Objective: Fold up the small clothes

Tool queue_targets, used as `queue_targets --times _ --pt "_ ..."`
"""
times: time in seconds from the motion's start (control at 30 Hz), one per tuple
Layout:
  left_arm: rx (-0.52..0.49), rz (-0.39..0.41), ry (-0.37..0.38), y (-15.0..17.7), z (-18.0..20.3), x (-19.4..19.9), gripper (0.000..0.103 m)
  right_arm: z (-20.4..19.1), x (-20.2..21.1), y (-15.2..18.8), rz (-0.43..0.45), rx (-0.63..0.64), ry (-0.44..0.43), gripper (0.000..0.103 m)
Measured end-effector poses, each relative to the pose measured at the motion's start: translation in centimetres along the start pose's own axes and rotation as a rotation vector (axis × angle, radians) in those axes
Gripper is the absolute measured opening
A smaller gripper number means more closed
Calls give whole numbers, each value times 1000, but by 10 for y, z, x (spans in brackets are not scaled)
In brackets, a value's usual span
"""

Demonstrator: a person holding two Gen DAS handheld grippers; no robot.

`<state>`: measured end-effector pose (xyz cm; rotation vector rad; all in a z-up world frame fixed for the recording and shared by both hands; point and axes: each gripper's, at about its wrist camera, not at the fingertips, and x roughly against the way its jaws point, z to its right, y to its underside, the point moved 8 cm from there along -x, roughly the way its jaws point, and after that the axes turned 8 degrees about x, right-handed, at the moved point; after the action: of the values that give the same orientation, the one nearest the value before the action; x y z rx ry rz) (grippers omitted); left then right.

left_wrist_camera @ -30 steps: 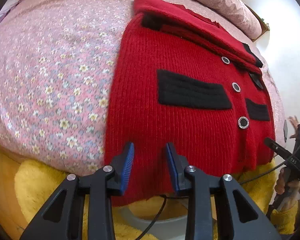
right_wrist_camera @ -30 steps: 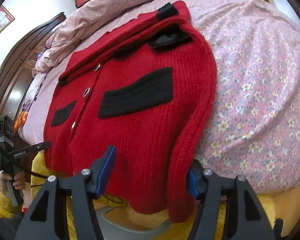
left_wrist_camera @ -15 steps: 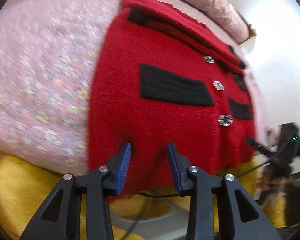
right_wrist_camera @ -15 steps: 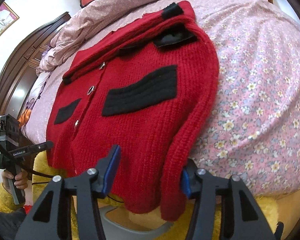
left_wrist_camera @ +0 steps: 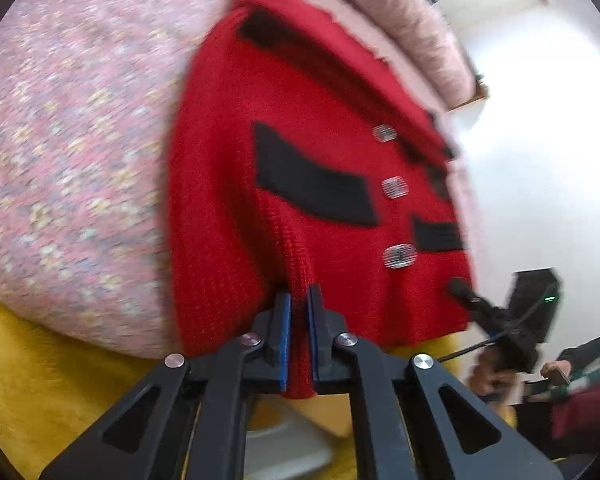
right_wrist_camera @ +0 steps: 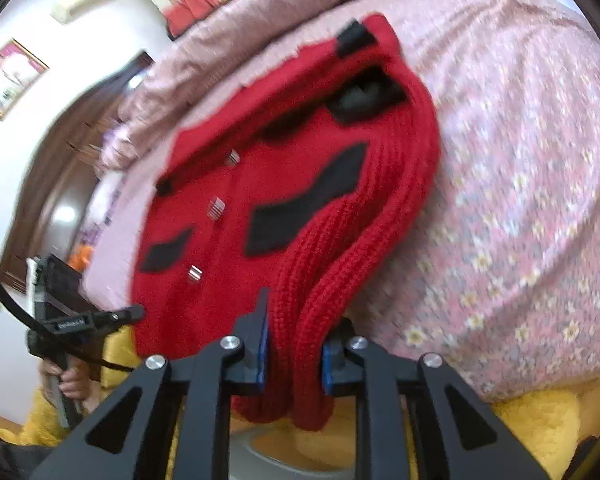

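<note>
While it lies front side up on the bed [left_wrist_camera: 72,152], which has a pink bedsheet with small flowers, the red knitted cardigan [left_wrist_camera: 308,128] hangs with its lower hem over the near edge of the mattress. The cardigan is of thick ribbed wool, with two black pocket flaps [left_wrist_camera: 312,184] across the front, black trim at the collar and cuffs, and a row of three round silvery buttons [left_wrist_camera: 398,256] down the middle. Its sleeves are folded in over the top part. The left gripper [left_wrist_camera: 298,300] has its jaws together on a narrow pinch of the hem, so a ridge of fabric rises from the blue pads [left_wrist_camera: 286,332] up toward the pocket. In the right wrist view, the right gripper [right_wrist_camera: 294,322] has the cardigan's [right_wrist_camera: 296,184] right edge, bunched in thick folds, between its jaws, which are closing and already press on the wool from both sides. The nearer black flap is bent out of shape by this pull. Under the sheet a yellow fluffy blanket [left_wrist_camera: 40,368] shows at the bed's edge. Both pictures are blurred.
</note>
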<state>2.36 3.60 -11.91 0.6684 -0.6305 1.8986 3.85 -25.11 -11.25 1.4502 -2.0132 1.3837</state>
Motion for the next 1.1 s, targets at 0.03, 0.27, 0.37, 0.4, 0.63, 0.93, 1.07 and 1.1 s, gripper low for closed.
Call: queue_targets --times 0.03,0.27,0.37,0.4,0.63,0.93,1.07,1.1 --pt "-4 8 26 -3 8 4 0 -4 7 -8 31 -1 -19 19" --pt "-52 112 132 -42 59 36 0 -25 38 -55 196 23 -69 19" --pt "-61 175 136 -66 76 47 0 -30 43 -77 248 27 -78 19" --pt "-57 189 140 -73 80 49 0 -31 43 -84 263 28 -79 19" --pt "-76 269 108 -127 98 57 0 -41 42 -136 334 55 -79 19" --pt "-79 327 49 -203 96 55 0 -25 19 -201 358 52 -39 19" --pt "-55 329 19 -241 88 39 0 -12 0 -225 354 26 -26 19" --pt "-50 326 12 -251 85 33 0 -8 -5 -231 353 21 -16 19"
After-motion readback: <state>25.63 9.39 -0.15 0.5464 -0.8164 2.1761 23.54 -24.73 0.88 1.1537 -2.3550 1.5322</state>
